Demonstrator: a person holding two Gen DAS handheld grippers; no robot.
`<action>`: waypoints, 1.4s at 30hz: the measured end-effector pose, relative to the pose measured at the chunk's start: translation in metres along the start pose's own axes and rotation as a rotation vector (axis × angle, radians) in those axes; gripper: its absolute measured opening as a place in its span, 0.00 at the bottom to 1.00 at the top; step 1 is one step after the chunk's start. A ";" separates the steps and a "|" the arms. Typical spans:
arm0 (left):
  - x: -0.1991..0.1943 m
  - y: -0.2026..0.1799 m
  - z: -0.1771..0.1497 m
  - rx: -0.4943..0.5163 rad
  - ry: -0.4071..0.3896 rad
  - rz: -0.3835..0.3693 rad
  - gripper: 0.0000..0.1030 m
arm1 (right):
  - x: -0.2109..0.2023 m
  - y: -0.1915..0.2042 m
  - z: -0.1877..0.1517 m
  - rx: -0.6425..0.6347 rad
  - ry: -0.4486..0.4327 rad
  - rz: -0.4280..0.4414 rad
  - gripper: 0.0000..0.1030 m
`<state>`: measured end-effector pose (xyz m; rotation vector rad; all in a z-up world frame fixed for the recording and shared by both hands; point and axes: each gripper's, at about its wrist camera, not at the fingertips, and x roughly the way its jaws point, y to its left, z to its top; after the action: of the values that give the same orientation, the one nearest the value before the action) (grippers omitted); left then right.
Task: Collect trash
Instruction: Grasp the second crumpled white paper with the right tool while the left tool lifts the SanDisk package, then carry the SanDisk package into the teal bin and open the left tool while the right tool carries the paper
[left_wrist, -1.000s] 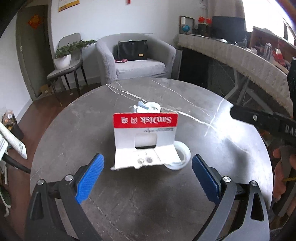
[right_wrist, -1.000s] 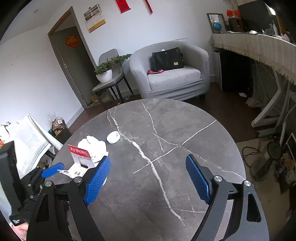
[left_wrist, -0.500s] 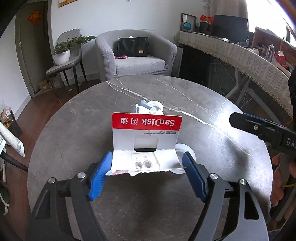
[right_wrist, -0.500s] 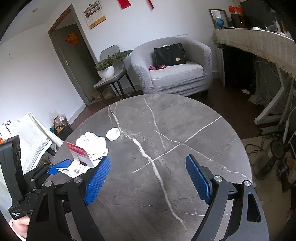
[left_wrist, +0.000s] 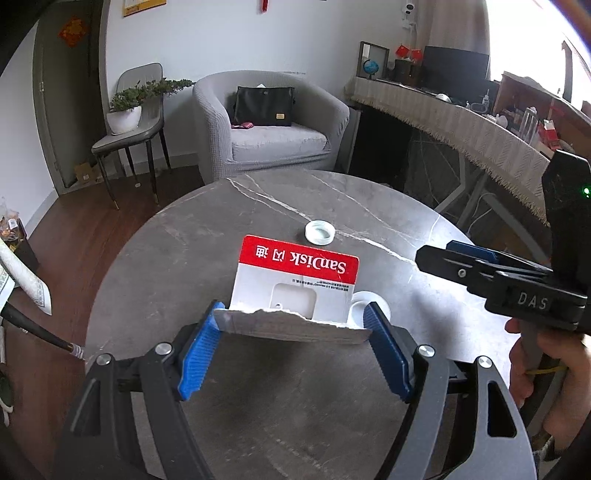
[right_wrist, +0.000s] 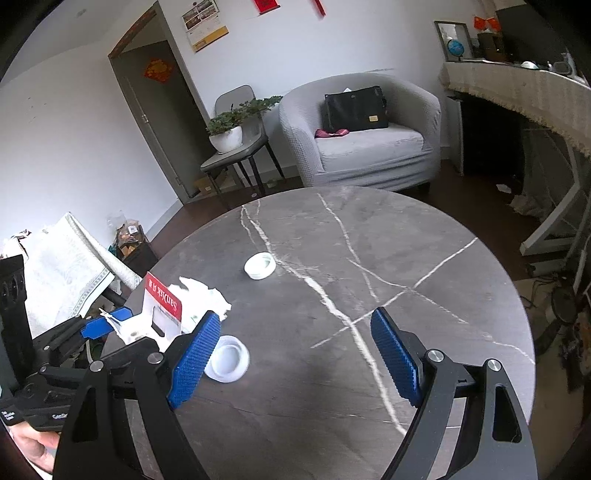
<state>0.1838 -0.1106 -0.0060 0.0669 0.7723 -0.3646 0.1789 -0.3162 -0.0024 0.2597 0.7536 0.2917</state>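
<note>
My left gripper is shut on a torn red-and-white SanDisk card package and holds it lifted above the round grey marble table. The package also shows in the right wrist view. A white cap lies further back on the table, and a white lid lies partly hidden behind the package. In the right wrist view a crumpled white tissue, the cap and the lid lie on the table. My right gripper is open and empty over the table.
A grey armchair with a black bag, a chair with a potted plant and a long cloth-covered desk stand beyond the table. Wooden floor lies to the left of the table edge.
My left gripper has closed on the SanDisk package and lifted it off the table. The right gripper has shifted a little toward the lid and stays open.
</note>
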 end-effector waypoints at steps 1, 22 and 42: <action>-0.003 0.003 0.000 -0.001 -0.005 0.006 0.76 | 0.001 0.002 0.000 -0.003 0.005 0.003 0.82; -0.047 0.068 -0.013 -0.069 -0.055 0.058 0.76 | 0.040 0.062 0.002 -0.071 0.057 0.043 0.82; -0.082 0.134 -0.035 -0.152 -0.057 0.103 0.76 | 0.096 0.125 -0.010 -0.215 0.184 -0.030 0.60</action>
<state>0.1528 0.0455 0.0165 -0.0460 0.7345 -0.2083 0.2175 -0.1651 -0.0284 0.0179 0.8994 0.3683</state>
